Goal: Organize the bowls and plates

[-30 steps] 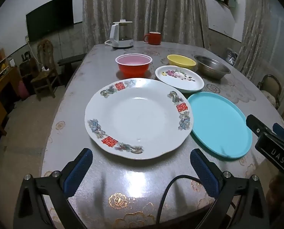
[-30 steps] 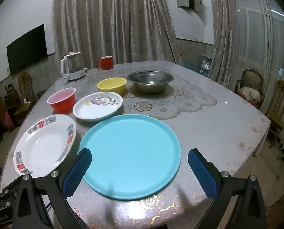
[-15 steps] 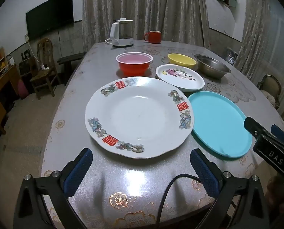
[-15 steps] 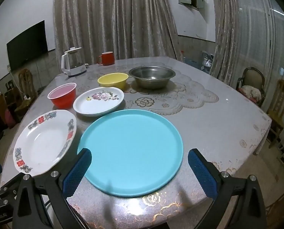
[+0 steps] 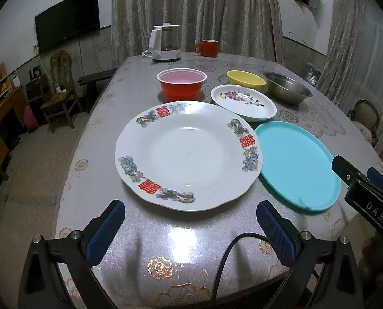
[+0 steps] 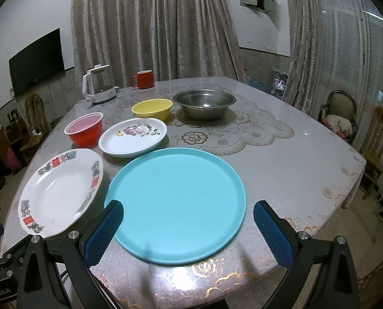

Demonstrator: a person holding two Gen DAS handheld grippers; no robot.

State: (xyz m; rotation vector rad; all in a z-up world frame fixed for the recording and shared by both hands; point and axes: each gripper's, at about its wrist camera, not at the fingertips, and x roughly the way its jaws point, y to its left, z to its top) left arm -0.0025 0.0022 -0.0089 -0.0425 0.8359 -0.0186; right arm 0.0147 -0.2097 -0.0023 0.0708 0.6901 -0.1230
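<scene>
While both the left hand-held gripper (image 5: 190, 229) and right hand-held gripper (image 6: 187, 228) hover released over the bench (image 6: 281, 159), nothing is stacked yet, so the next move likely calls for pinching the rim of the near patterned plate (image 5: 189, 154) or turquoise plate (image 6: 177, 203), then the floral dish (image 6: 133, 137) and bowls beyond.

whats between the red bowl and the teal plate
The small floral plate sits between the red bowl and the teal plate; the right wrist view shows it best.

The right gripper's (image 5: 366, 193) body runs off the left view's edge, hiding part of the teal plate's (image 5: 294, 159) rim.
</scene>
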